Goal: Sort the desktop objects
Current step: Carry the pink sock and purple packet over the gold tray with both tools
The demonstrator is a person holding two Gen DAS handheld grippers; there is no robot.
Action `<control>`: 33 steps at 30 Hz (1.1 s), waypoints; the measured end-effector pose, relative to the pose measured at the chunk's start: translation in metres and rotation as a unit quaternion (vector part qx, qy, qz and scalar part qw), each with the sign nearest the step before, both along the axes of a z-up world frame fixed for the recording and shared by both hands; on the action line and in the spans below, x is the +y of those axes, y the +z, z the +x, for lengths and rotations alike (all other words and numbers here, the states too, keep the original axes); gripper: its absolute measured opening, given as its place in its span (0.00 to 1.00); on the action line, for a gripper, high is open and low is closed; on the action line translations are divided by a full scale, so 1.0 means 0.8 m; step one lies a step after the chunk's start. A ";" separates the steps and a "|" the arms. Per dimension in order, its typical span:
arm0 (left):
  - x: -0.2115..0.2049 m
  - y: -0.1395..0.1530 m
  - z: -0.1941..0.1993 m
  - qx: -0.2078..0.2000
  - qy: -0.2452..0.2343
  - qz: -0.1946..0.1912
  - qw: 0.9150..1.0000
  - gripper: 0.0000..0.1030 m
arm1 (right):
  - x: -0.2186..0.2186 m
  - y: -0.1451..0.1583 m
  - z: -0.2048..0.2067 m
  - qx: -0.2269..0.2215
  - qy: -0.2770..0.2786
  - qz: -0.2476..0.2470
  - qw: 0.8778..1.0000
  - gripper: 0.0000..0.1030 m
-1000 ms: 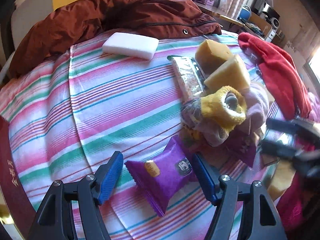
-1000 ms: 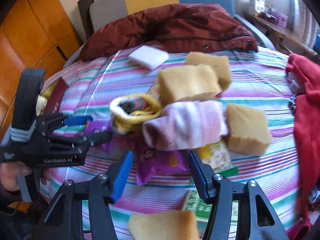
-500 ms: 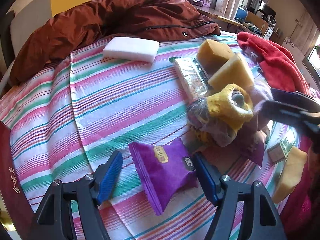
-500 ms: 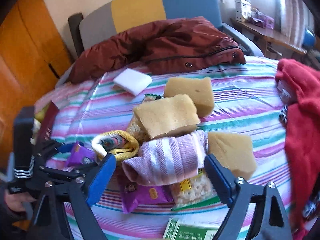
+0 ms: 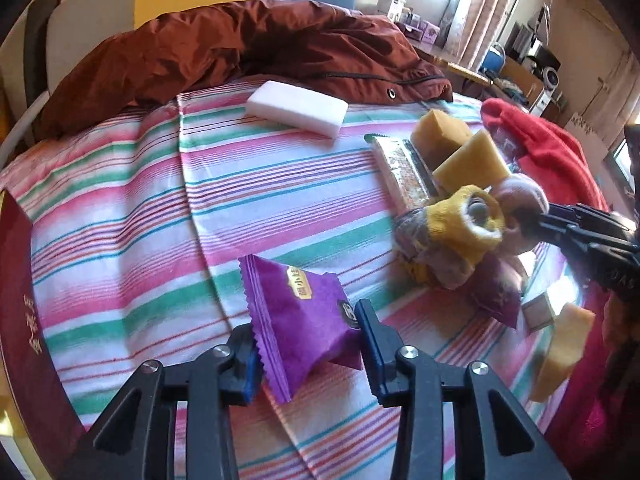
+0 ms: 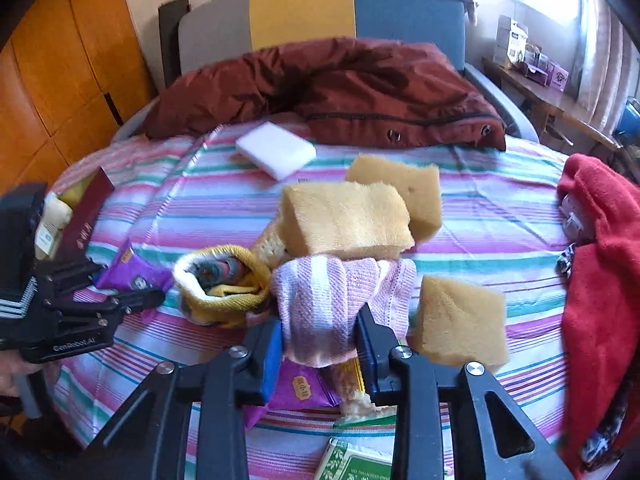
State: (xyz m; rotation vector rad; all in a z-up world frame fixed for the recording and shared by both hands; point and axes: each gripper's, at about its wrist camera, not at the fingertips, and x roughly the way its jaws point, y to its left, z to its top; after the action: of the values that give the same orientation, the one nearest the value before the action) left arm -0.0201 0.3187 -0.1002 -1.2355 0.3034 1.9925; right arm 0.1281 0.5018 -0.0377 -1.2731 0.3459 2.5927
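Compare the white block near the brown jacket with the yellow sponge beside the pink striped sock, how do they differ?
The white block is flat, smooth and pure white; the yellow sponge is thicker, tan and coarse. The white block lies alone near the jacket; the yellow sponge sits in the clutter beside the pink striped sock. Both rest untouched on the striped cloth.

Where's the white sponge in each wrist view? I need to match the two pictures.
Left wrist: white sponge at upper centre, on the striped cloth below the brown jacket.
Right wrist: upper centre-left, beyond the yellow sponges.
Shared landmark: the brown jacket right behind it.
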 end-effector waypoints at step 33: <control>-0.268 0.109 -0.011 0.086 0.192 0.068 0.975 0.40 | -0.199 0.093 -0.056 0.113 0.182 -0.089 0.973 0.32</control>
State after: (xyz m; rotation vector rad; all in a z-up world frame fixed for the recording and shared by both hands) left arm -0.0287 0.1040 -0.0128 -1.0966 0.0067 2.4133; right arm 0.0831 0.3423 0.0366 -1.1902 0.4306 3.0941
